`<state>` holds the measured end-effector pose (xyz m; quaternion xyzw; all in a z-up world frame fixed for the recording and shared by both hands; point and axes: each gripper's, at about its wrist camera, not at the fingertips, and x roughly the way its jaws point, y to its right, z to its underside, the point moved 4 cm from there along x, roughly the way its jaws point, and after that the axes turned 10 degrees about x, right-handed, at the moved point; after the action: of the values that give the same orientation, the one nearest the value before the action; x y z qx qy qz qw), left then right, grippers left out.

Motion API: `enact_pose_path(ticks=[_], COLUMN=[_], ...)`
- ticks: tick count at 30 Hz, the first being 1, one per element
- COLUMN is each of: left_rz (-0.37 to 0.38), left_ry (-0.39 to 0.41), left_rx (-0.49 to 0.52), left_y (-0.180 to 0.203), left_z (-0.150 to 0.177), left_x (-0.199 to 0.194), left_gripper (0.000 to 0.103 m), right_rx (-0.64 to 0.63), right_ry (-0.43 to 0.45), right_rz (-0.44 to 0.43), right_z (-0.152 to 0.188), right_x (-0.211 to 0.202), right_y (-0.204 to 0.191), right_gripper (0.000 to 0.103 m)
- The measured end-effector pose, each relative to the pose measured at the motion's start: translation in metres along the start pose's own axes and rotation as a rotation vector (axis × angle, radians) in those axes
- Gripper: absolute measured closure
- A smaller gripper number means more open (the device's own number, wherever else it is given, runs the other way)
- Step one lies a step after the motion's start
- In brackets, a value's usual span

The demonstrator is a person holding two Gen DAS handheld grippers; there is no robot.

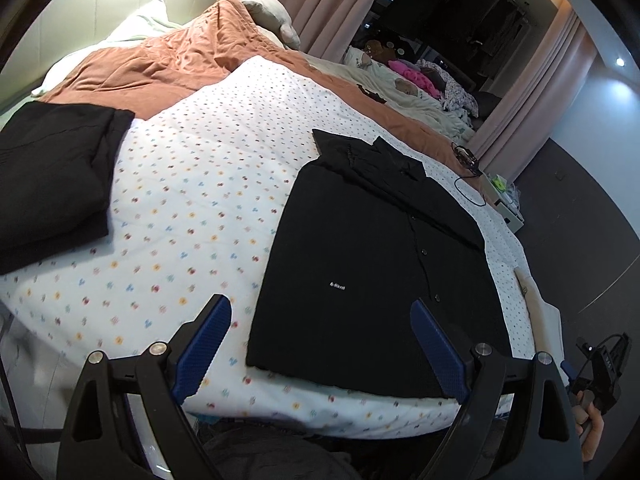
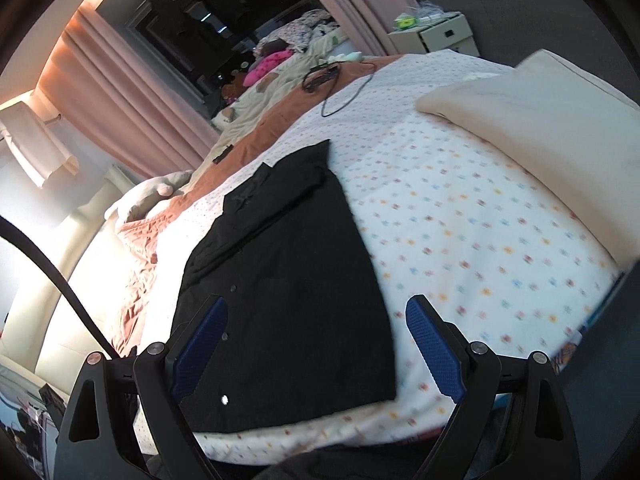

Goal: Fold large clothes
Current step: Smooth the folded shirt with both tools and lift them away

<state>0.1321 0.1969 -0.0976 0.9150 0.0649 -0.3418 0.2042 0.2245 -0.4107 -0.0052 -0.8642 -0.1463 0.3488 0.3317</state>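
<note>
A black button-up shirt lies flat on the white dotted bedspread, its sleeves folded in and its collar pointing away from me. My left gripper hovers open above the shirt's near hem, nothing between its blue pads. In the right wrist view the same shirt stretches away from the bed's near edge. My right gripper stands open over its lower part, also holding nothing. A second dark folded garment rests at the left of the bed.
A rust-coloured blanket and pillows cover the far part of the bed. A cream cushion lies at the right. A black cable trails across the bedspread near a white bedside box. Pink curtains hang behind. A hand holds the other gripper at lower right.
</note>
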Motion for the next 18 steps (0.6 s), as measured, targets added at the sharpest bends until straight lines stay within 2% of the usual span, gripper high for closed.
enact_pose_path(ticks=[5,7,11,15,18], left_rz=[0.008,0.014,0.029,0.060,0.077], left_ry=[0.008,0.000,-0.023,-0.052,-0.073], left_rx=[-0.026,-0.031,-0.047,-0.075,-0.093], left_y=[-0.014,-0.019,-0.028,-0.037,-0.042], left_z=[0.028,0.041,0.061,0.075,0.080], left_x=[-0.015,-0.017,-0.014,-0.003,0.008], left_gripper=[0.011,0.019,0.021,0.030,0.031], right_rx=[-0.002,-0.020,-0.055,-0.074,-0.066], right_ry=[-0.022,-0.038,-0.067,-0.115,-0.147], right_rz=[0.032,0.049,0.088,0.086,0.056], right_z=[0.010,0.016,0.028,0.046,0.054], right_x=[-0.025,-0.035,-0.051,-0.049,-0.040], right_y=[0.021,0.028,0.040,0.044,0.045], right_gripper=[0.013,0.013,0.013,0.013,0.013])
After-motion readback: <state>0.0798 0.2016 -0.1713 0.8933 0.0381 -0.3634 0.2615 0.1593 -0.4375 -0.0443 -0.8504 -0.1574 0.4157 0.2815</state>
